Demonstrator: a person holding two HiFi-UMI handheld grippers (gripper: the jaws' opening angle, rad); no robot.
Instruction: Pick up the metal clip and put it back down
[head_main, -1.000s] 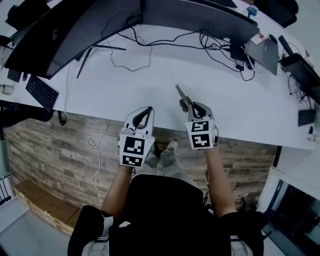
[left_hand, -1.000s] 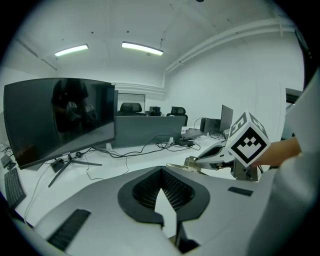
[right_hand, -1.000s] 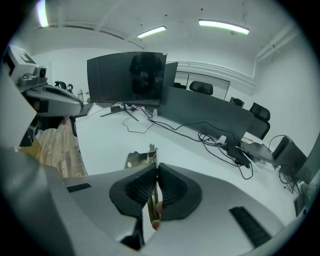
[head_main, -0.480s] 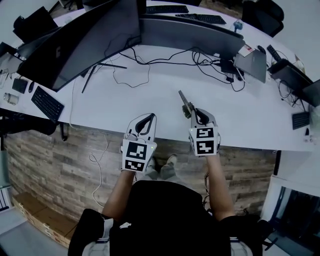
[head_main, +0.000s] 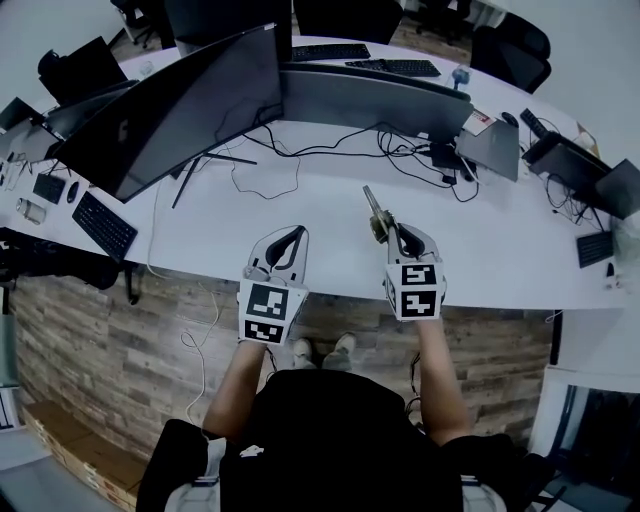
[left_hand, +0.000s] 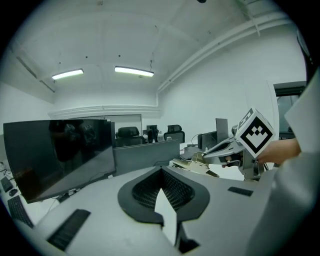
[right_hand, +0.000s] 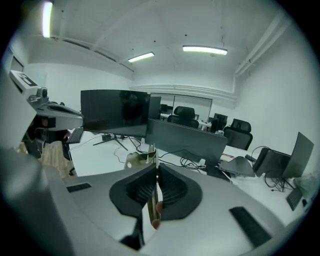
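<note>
The metal clip (head_main: 375, 212) is a slim brass-and-steel piece held above the white desk's (head_main: 320, 195) front edge. My right gripper (head_main: 394, 226) is shut on its near end, and the rest sticks out past the tips toward the monitors. In the right gripper view the clip (right_hand: 140, 159) shows edge-on between the pressed pads of the right gripper (right_hand: 156, 169). My left gripper (head_main: 297, 232) hangs beside it to the left, shut on nothing. In the left gripper view the left gripper (left_hand: 161, 169) has its pads together, and the right gripper (left_hand: 234, 148) with the clip (left_hand: 200, 161) shows at the right.
Two large dark monitors (head_main: 190, 100) (head_main: 370, 95) stand along the back of the desk with black cables (head_main: 270, 150) trailing in front. A keyboard (head_main: 105, 225) lies at the left end and a laptop stand (head_main: 492, 145) at the right. The person's legs and wooden floor lie below.
Both grippers have risen above the desk edge. The right one has carried the clip up with it, still gripped. The left stays shut and empty.
</note>
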